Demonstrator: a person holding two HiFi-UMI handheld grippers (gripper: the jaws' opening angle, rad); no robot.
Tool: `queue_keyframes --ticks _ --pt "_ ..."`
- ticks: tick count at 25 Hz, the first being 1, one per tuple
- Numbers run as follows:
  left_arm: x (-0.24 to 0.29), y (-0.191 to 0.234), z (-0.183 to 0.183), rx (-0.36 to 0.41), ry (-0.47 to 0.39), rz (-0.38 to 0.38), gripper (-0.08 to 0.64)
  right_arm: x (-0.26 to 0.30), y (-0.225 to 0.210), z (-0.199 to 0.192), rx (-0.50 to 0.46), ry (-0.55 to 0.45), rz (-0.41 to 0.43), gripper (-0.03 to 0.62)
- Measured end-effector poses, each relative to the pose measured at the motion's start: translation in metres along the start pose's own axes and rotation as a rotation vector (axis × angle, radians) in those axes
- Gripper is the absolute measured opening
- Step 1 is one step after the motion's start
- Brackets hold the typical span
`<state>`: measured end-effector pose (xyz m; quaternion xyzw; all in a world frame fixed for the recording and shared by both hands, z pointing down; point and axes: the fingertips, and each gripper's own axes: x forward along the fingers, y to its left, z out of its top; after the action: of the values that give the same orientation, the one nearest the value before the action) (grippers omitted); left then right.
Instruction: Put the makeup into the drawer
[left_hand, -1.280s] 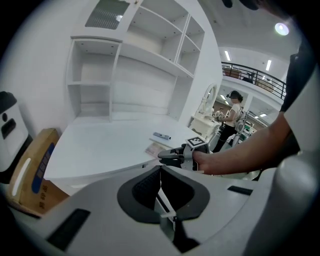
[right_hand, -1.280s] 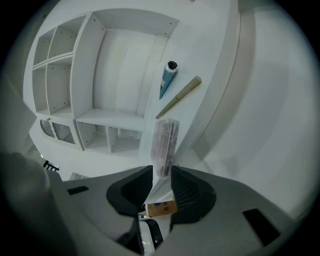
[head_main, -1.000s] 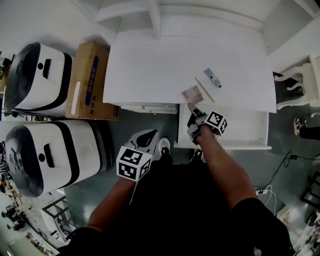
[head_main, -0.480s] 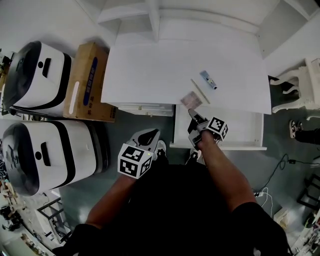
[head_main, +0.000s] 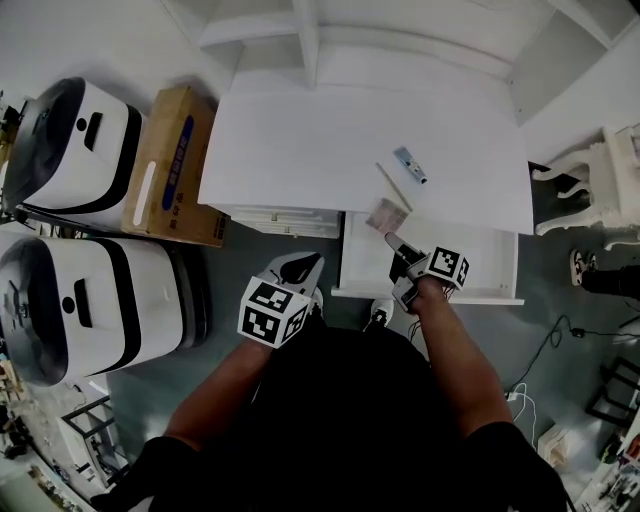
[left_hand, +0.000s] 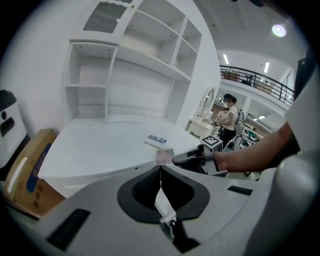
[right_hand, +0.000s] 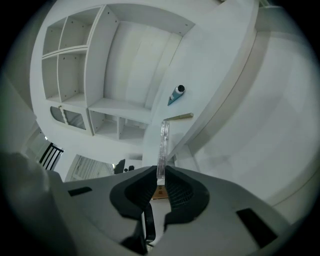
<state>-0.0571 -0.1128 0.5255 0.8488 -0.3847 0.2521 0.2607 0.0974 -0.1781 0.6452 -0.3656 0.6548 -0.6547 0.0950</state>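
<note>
Barely started tbh: right gripper (right_hand: 160, 175) fingers (right_hand: 176, 192) have just been closing on a thin clear flat makeup palette (right_hand: 162, 142) above the open white drawer (head_main: 470, 252), while the small blue tube (head_main: 410, 165) and thin beige stick (head_main: 391, 186) wait on the white worktop (head_main: 300, 140) beyond them, and the left gripper (left_hand: 160, 170) is pinched closed on nothing.

A tube (head_main: 410, 166) and a stick (head_main: 391, 186) lie on the desk (head_main: 300, 140) behind the open drawer (head_main: 480, 256).

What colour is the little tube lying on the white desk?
Teal-blue, with a dark cap; the tube shows best in the right gripper view.
</note>
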Motion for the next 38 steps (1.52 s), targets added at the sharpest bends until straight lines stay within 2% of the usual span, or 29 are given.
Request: queue_keyframes --ticks 6,12,19,25,32,38 --pt "0.009 0.003 0.0 -0.01 0.004 0.011 0.011 -0.024 -0.009 -0.012 -0.075 0.175 -0.028 0.061" --pt "0.016 -0.001 0.0 -0.014 0.009 0.007 0.011 -0.028 -0.035 -0.02 -0.073 0.321 -0.109 0.061" --pt "0.014 0.001 -0.001 -0.03 0.016 0.034 0.011 0.015 -0.066 -0.024 -0.049 0.394 -0.175 0.061" --pt "0.008 0.0 -0.013 -0.057 0.041 0.059 0.011 0.044 -0.087 -0.033 -0.08 0.469 -0.199 0.061" --pt "0.001 0.012 -0.025 -0.112 0.056 0.096 0.011 0.056 -0.107 -0.035 -0.12 0.512 -0.206 0.061" --pt "-0.003 0.025 -0.029 -0.135 0.058 0.127 0.011 0.055 -0.128 -0.034 -0.112 0.526 -0.272 0.063"
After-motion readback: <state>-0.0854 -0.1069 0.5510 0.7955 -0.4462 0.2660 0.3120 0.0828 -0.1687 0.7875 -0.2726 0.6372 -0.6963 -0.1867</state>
